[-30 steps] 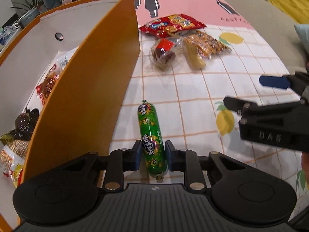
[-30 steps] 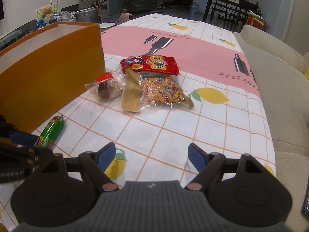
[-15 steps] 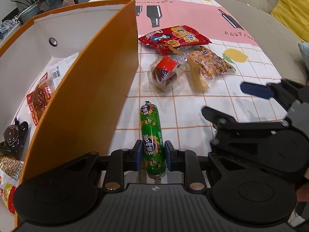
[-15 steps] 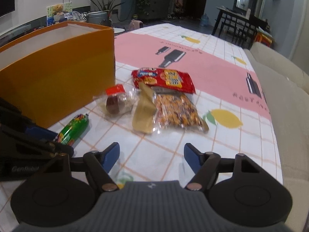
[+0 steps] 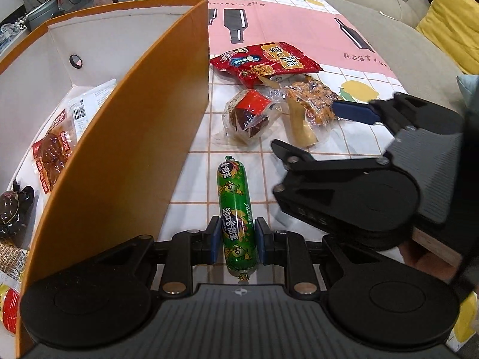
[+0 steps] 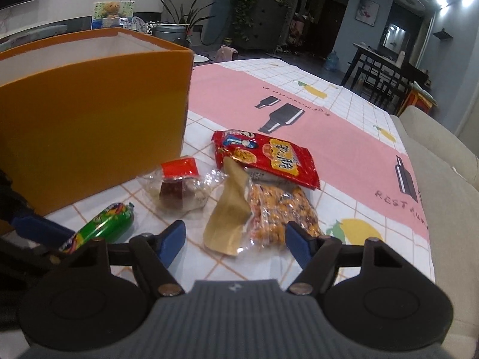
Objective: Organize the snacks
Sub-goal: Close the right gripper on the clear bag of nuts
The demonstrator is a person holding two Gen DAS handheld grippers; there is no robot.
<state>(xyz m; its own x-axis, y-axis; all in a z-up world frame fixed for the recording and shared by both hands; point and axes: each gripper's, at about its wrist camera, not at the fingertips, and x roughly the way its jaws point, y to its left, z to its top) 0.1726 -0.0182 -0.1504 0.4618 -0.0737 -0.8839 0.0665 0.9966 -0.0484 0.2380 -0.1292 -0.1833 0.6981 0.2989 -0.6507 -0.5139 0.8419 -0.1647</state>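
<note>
My left tongs pinch the green sausage stick near its near end, blue pads pressed on both sides of the wrapper. The stick lies flat on the bench, on the checked cloth, just beside the long orange wall of the box but apart from it. Its long axis runs straight away from my left wrist, roughly parallel to that wall; the crimped tail sticks out behind the pads toward me, and most of its length reaches forward toward the other snacks.

My right tongs are spread, with nothing between the pads; the jaws have just been closing a little. They hang low over the cloth, aimed at the clear bag of orange-brown snacks with its tan flap, whose near end sits between the pads in the right wrist view, with no contact visible.

Beyond that bag, the red snack packet lies partly over its far end. To the left of the bag sits a small clear-wrapped dark snack with a red label, between the bag and the box.

Inside the box, along the floor: several packets, one clear with reddish-brown pieces, a dark wrapped item closer to me.
</note>
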